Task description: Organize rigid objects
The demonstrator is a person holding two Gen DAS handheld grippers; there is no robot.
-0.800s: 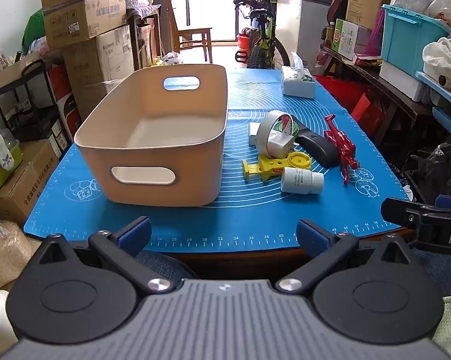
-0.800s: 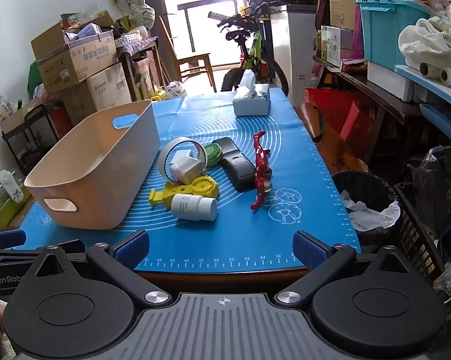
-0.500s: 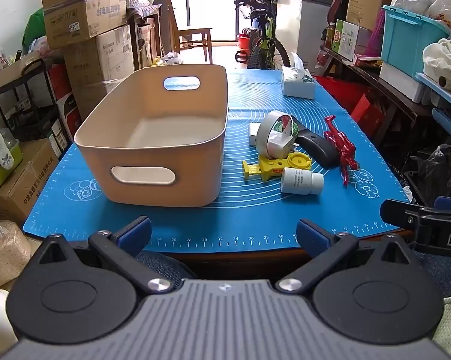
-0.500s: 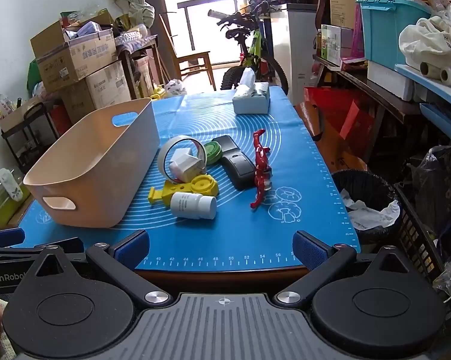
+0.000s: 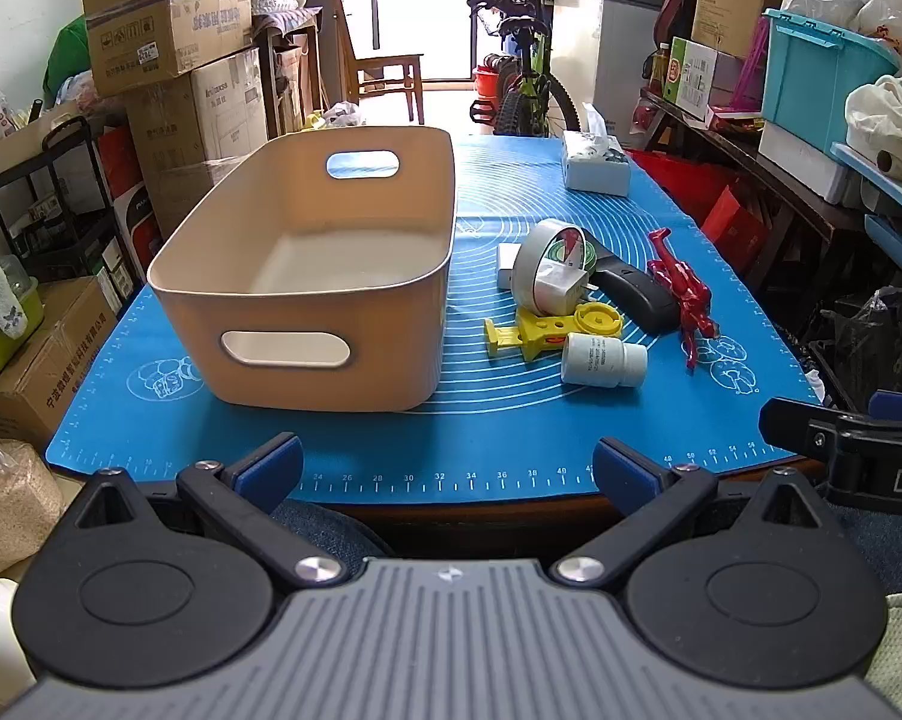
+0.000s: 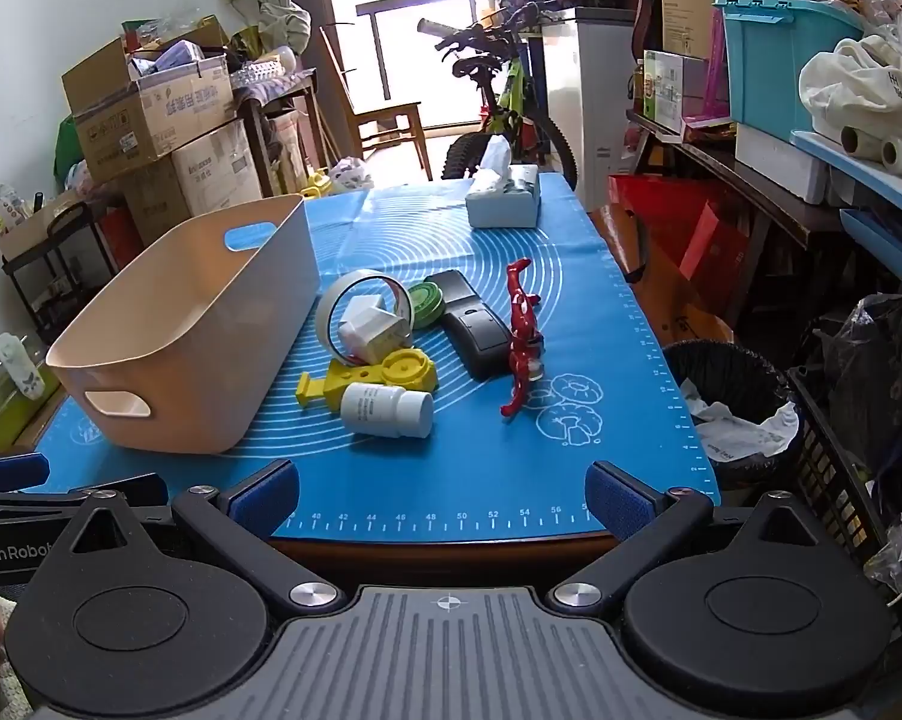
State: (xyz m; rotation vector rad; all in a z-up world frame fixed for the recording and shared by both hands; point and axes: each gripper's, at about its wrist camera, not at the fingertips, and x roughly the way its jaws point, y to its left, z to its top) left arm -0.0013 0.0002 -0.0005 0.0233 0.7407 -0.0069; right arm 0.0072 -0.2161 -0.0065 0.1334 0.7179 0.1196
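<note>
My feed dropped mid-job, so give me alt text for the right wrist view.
Open right tongs hover at the near edge of a blue silicone mat, holding nothing. Ahead lie a white pill bottle on its side, a yellow plastic tool, a tape roll and a red figurine; an empty beige plastic bin stands left.

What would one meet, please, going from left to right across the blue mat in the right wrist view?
Beige bin → yellow tool → white pill bottle → black device → red figure.
</note>
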